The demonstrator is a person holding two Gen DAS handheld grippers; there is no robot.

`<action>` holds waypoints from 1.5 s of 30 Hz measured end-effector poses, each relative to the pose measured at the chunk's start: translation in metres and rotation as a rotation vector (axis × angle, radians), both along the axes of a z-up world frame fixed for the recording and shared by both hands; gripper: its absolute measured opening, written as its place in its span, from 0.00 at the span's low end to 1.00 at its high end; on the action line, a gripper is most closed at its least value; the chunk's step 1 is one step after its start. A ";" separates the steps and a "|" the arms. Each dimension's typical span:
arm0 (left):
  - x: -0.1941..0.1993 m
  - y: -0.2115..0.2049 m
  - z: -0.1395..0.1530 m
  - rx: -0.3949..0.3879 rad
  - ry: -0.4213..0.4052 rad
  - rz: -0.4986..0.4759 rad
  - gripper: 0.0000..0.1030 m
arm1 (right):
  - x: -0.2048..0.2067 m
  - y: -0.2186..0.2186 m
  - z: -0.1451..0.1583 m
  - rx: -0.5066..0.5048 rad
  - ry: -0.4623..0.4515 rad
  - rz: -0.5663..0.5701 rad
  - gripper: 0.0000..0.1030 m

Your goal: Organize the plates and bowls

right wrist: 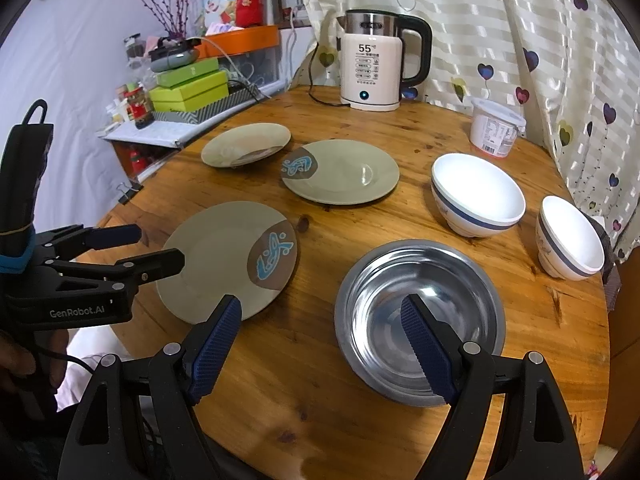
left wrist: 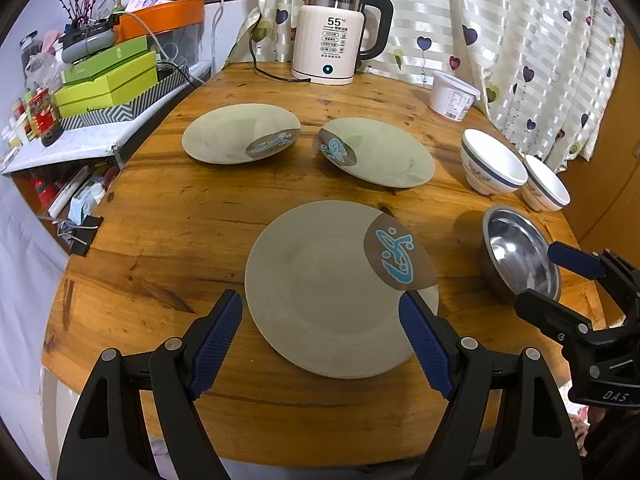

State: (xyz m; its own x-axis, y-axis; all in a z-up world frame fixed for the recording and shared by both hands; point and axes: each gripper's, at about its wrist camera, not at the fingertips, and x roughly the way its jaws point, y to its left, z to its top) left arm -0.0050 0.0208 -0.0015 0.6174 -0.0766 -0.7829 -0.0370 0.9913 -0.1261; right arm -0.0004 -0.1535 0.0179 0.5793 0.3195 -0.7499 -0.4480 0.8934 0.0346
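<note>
Three grey-green plates with blue fish marks lie on the round wooden table (left wrist: 160, 240): a near plate (left wrist: 320, 292), a far left plate (left wrist: 236, 132) and a far right plate (left wrist: 384, 156). A steel bowl (right wrist: 416, 316) and two white bowls (right wrist: 476, 194) (right wrist: 570, 236) stand at the right. My left gripper (left wrist: 320, 304) is open and empty, its fingers either side of the near plate's front rim. My right gripper (right wrist: 320, 308) is open and empty, its right finger over the steel bowl's near rim; it also shows in the left wrist view (left wrist: 560, 276).
A white electric kettle (left wrist: 332, 40) with its cord stands at the table's back. A white plastic tub (left wrist: 452, 96) sits at the back right by the curtain. A cluttered shelf with green boxes (left wrist: 104, 80) borders the table's left side.
</note>
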 end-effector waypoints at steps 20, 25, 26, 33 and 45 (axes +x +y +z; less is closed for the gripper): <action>0.011 0.023 0.002 -0.006 -0.010 0.041 0.79 | 0.025 0.019 0.013 0.000 0.020 0.044 0.80; 0.016 0.036 0.004 -0.009 -0.019 0.062 0.79 | 0.038 0.029 0.016 0.008 0.032 0.063 0.80; 0.018 0.039 0.004 -0.007 -0.022 0.068 0.79 | 0.040 0.031 0.016 0.006 0.033 0.068 0.80; 0.030 0.061 0.007 -0.015 -0.029 0.112 0.79 | 0.059 0.049 0.024 0.004 0.035 0.102 0.80; 0.057 0.107 0.010 -0.039 -0.053 0.201 0.79 | 0.118 0.079 0.032 0.049 0.104 0.133 0.65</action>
